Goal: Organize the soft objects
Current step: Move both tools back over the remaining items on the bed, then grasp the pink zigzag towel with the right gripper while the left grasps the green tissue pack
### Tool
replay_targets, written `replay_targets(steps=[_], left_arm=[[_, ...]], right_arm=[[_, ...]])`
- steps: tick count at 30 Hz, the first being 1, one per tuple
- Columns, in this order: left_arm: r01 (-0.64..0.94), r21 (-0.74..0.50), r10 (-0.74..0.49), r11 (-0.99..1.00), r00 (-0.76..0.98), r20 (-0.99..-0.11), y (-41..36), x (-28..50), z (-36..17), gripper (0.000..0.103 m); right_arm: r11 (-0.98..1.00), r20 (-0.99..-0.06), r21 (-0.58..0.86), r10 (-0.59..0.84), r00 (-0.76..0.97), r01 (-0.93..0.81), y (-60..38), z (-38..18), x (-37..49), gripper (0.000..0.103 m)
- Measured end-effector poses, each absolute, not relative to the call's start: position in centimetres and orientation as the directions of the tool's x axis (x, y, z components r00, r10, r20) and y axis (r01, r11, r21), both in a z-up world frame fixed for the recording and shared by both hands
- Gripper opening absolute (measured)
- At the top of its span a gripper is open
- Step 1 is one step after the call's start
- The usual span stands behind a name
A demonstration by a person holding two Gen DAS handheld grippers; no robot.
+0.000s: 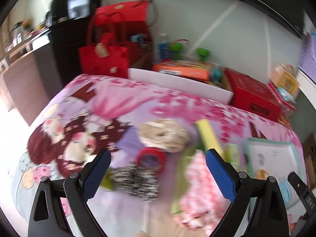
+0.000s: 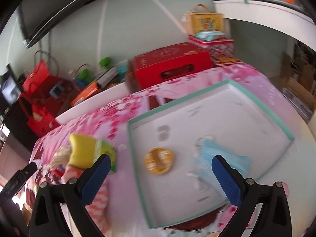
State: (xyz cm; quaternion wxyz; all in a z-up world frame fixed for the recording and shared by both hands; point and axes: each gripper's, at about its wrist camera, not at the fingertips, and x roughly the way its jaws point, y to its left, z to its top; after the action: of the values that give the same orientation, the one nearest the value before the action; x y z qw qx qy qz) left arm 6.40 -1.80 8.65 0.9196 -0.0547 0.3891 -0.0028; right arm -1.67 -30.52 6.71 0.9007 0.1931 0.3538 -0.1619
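Left wrist view: your left gripper [image 1: 157, 174] hangs wide and empty over the pink bedspread [image 1: 122, 96], above a blurred heap holding a black-and-white scrunchie [image 1: 138, 181], a beige scrunchie [image 1: 164, 137], a red tape roll [image 1: 151, 159] and a yellow sponge [image 1: 209, 136].

Right wrist view: your right gripper [image 2: 161, 178], equally wide and empty, overlooks the teal-rimmed tray [image 2: 260, 102], where a blue face mask [image 2: 221, 158] and a yellow disc [image 2: 159, 161] lie. Centre one soft piece between the pads before closing.

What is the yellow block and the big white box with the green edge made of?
The yellow block looks like soft foam sponge: matte, with rounded edges. The box looks like stiff cardboard: thin straight walls, smooth white inside. Blur leaves both uncertain.
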Motion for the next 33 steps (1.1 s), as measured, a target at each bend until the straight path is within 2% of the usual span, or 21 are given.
replay_targets(steps=[7, 16, 23, 30, 33], left_arm=[[-0.141, -0.115, 0.015, 0.983, 0.693, -0.721, 3.3, 6.1, 8.2, 0.097], [-0.136, -0.143, -0.005, 0.98, 0.707, -0.707, 5.2, 5.5, 7.6, 0.097], [-0.172, -0.098, 0.037, 0.98, 0.648, -0.761, 6.6, 6.0, 6.2, 0.097], [-0.19, -0.172, -0.031, 0.967, 0.578, -0.816, 7.6, 6.7, 4.0, 0.097], [-0.204, -0.173, -0.029, 0.964, 0.562, -0.826, 7.6, 6.9, 3.4, 0.097]], right_arm=[[0.908, -0.708, 0.269, -0.04, 0.705, 0.322, -26.5, 6.1, 0.1, 0.103], [0.945, -0.727, 0.231, 0.008, 0.687, 0.233, -21.6, 5.1, 1.5, 0.103], [0.973, -0.741, 0.174, 0.027, 0.671, 0.152, -18.0, 4.2, 2.3, 0.103], [0.977, -0.757, 0.171, 0.049, 0.651, 0.126, -16.8, 3.0, 2.7, 0.103], [0.974, -0.748, 0.197, 0.077, 0.66, 0.11, -16.7, 2.9, 2.6, 0.098]])
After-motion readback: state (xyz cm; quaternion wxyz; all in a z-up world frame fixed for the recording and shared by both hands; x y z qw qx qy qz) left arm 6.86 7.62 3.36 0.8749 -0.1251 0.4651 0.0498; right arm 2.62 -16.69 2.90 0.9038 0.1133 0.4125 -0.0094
